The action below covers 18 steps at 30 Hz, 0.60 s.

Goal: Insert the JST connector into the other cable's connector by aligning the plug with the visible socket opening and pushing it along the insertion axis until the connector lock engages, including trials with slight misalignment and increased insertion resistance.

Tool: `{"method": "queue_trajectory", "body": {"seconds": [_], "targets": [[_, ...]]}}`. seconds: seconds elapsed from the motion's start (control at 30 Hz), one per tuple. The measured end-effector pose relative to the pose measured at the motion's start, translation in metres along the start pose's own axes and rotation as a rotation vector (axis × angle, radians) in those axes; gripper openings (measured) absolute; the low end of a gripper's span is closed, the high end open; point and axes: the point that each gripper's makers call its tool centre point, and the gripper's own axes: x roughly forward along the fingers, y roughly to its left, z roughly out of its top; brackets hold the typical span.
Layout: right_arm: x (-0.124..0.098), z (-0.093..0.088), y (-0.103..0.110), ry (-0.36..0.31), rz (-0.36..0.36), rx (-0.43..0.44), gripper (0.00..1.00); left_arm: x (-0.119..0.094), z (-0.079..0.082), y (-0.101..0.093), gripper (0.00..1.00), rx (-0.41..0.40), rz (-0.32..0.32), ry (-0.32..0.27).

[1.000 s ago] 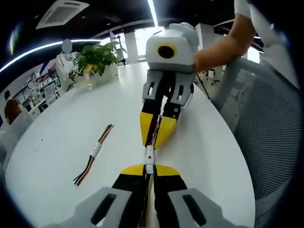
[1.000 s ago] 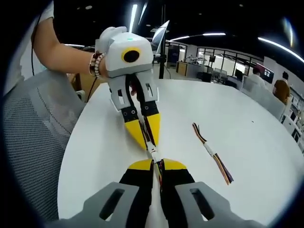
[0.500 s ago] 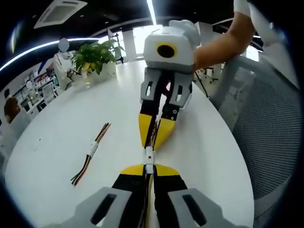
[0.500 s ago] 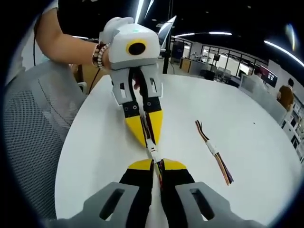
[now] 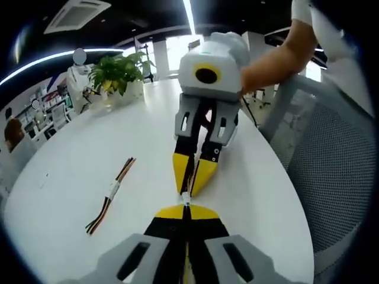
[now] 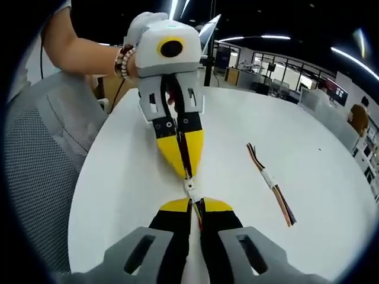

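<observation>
No legible text or labels.

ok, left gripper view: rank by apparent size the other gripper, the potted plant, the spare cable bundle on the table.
1. right gripper, largest, though nearness to the camera inflates it.
2. potted plant.
3. spare cable bundle, long but thin; its rank against the plant is unsure, since the plant sits farther back.

Open-plan office w/ dark ceiling, long strip lights [image 5: 190,15] & a ceiling AC vent [image 5: 77,15], round white table [image 5: 71,171] w/ potted plant [image 5: 120,74] at far edge, grey mesh chair [image 6: 41,171] alongside, desks & glass partitions [image 6: 278,65] beyond.
</observation>
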Motion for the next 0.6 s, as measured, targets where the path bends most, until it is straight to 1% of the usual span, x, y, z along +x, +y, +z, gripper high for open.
{"method": "queue_trajectory", "body": {"seconds": [0.07, 0.2, 0.37, 0.53, 0.6], "targets": [[0.001, 0.001, 0.000, 0.001, 0.000, -0.015, 0.03, 0.001, -0.003, -0.001, 0.00, 0.001, -0.002, 0.013], [0.001, -0.001, -0.002, 0.004, -0.003, -0.001, 0.03, 0.000, -0.009, -0.004, 0.00, -0.002, -0.011, 0.032], [0.000, -0.002, -0.002, 0.006, -0.001, 0.003, 0.03, -0.002, -0.011, -0.002, 0.01, -0.034, -0.004, 0.038], [0.000, 0.000, -0.002, -0.002, 0.000, 0.003, 0.03, -0.004, -0.014, -0.001, 0.01, -0.046, -0.001, 0.043], [0.000, 0.001, -0.003, -0.003, -0.002, 0.005, 0.03, -0.004, -0.017, -0.002, 0.02, -0.047, 0.001, 0.058]]}}
